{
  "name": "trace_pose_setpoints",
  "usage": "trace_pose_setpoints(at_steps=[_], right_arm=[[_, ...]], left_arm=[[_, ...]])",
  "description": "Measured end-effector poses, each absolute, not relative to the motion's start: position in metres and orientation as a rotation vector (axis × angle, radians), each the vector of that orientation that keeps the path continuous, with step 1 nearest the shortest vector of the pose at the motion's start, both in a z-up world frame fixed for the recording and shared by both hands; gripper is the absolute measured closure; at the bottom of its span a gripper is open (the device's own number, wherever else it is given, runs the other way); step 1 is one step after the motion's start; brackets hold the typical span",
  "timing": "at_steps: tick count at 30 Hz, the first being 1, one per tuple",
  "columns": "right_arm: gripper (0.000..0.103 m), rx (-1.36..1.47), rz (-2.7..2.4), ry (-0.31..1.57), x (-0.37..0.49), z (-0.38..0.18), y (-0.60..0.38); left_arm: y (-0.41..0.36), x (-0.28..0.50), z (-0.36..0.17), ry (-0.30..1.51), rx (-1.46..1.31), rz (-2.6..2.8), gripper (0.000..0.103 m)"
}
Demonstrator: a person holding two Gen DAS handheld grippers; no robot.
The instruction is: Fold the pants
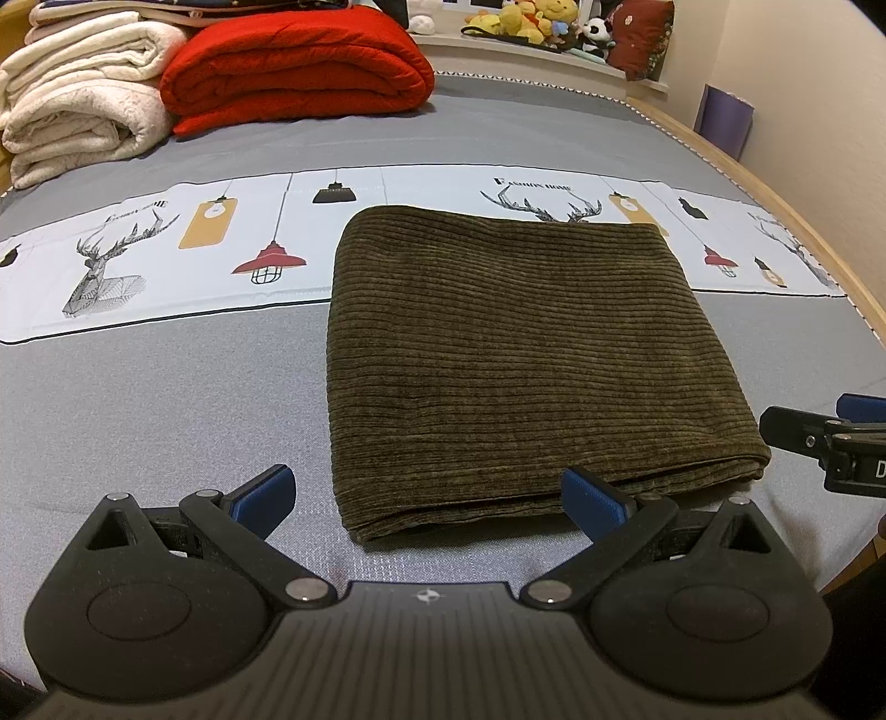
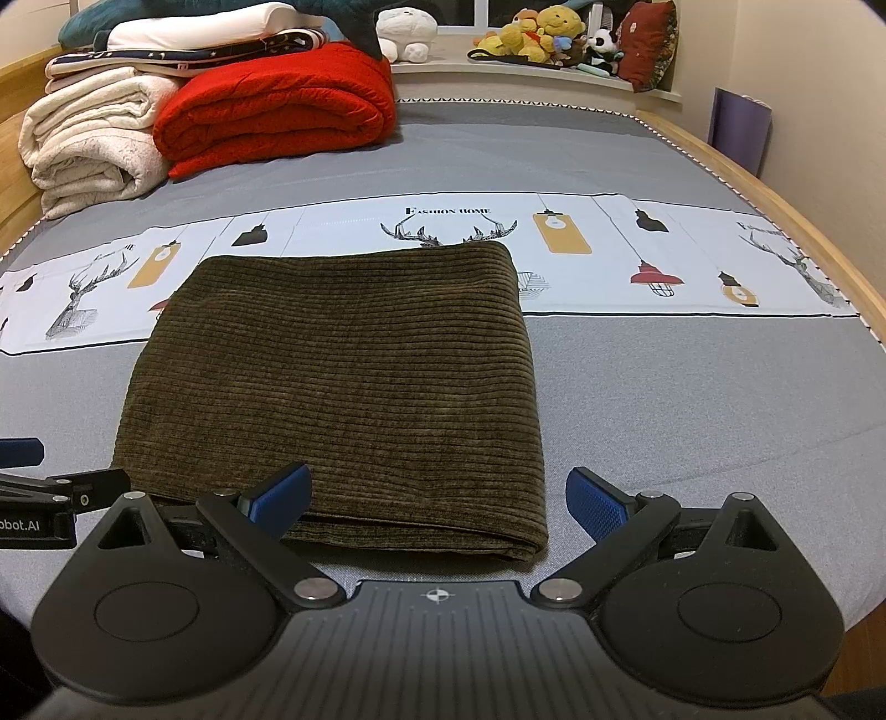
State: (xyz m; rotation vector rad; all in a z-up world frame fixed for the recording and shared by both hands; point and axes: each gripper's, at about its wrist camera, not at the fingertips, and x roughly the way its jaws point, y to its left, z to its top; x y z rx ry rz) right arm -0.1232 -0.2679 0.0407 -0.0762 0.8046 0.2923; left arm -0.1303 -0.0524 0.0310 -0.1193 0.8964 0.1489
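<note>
One folded pants [image 1: 515, 354] bundle, two open claws.

Pants [image 1: 515, 354] lie on the bed [image 1: 166, 399] — blankets [image 1: 293, 66] stacked behind.

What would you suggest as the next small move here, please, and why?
Probably draw both tools back and leave it. The pants already lie as a neat folded rectangle on the bed, edges stacked evenly, and the left tool and right tool are open, holding nothing.

Red quilt [image 1: 299, 66], cream blankets [image 1: 83, 99], plush toys [image 2: 545, 33]
</note>
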Motion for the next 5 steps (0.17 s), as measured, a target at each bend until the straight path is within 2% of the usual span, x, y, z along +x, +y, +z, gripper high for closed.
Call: trace_pose_setpoints(at_steps=[5], right_arm=[[0.005, -0.076, 0.292, 0.805, -0.1233, 0.0407, -0.2679]], left_arm=[[-0.0485, -0.1324, 0.0294, 0.903, -0.115, 0.14, 0.001]])
